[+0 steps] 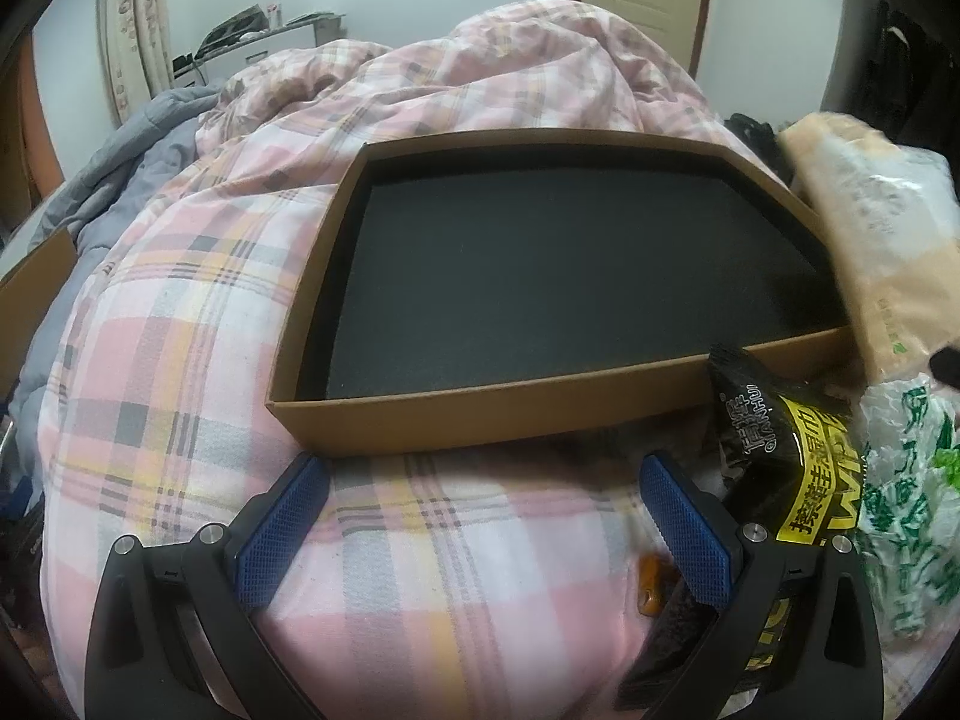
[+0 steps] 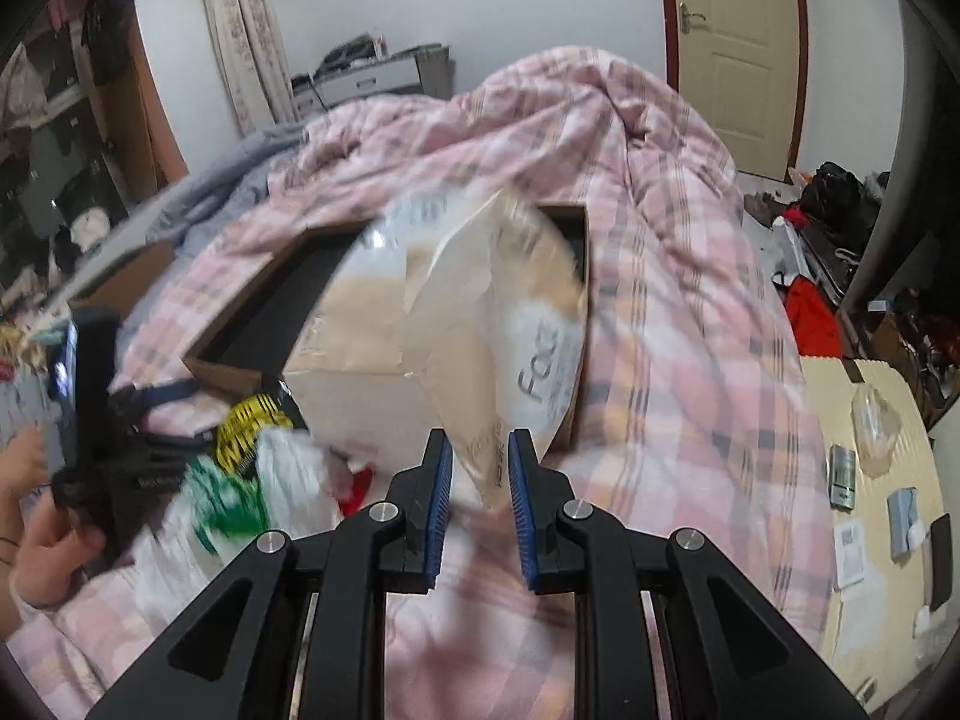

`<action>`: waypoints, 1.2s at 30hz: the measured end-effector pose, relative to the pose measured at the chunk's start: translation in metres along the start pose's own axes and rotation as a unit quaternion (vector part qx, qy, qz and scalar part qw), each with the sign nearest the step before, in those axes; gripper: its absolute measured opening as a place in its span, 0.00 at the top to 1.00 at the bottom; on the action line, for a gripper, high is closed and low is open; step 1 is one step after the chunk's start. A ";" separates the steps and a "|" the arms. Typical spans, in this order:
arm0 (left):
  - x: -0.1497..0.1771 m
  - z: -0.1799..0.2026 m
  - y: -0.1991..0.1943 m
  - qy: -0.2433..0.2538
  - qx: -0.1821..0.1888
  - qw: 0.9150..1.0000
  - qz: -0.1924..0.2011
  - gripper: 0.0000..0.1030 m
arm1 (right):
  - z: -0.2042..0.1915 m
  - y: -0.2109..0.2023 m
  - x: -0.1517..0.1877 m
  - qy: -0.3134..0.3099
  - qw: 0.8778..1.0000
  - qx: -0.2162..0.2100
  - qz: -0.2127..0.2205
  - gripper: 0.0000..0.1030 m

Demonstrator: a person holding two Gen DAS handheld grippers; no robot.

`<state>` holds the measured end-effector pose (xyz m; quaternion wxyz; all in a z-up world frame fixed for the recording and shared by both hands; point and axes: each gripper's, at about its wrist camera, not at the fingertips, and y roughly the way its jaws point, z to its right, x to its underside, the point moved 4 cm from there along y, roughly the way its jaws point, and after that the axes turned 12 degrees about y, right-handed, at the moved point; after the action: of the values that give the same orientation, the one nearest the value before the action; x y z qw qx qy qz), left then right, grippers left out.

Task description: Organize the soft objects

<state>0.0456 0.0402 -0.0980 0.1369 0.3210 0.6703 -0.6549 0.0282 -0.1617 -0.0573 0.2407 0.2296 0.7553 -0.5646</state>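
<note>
A shallow cardboard box point(image 1: 480, 414) lined with black foam lies on the pink plaid quilt point(image 1: 180, 420). My left gripper point(image 1: 483, 468) hovers open just in front of it, nothing between its blue pads. My right gripper point(image 2: 480, 441) is shut on the bottom corner of a beige and white tissue pack point(image 2: 456, 312), which hangs blurred over the box point(image 2: 222, 366). The left wrist view shows that pack point(image 1: 870, 228) at the box's right edge. A black and yellow wipes pack point(image 1: 786, 468) and a green-printed plastic bag point(image 1: 912, 510) lie at the box's near right corner.
A grey blanket point(image 1: 120, 168) lies left of the quilt. A corrugated cardboard sheet point(image 2: 870, 480) with small items sits on the right. A person's hand point(image 2: 36, 528) holds the left gripper. The room's door point(image 2: 738, 42) is behind, and clutter point(image 2: 828, 210) covers the floor.
</note>
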 end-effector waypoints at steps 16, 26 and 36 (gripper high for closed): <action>-0.001 0.005 0.005 0.017 -0.022 0.999 -0.017 0.00 | -0.008 0.025 0.018 -0.064 0.993 0.095 -0.006 0.85; -0.001 0.005 0.005 0.017 -0.023 0.999 -0.017 0.00 | -0.005 0.030 0.019 -0.057 0.994 0.092 -0.016 0.85; -0.001 0.006 0.005 0.017 -0.023 0.999 -0.017 0.00 | -0.006 0.031 0.019 -0.058 0.994 0.093 -0.016 0.85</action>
<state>0.0482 0.0338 -0.1019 0.1212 0.3175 0.6931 -0.6357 0.0321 -0.1465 -0.0909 0.2524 0.2054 0.6880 -0.6487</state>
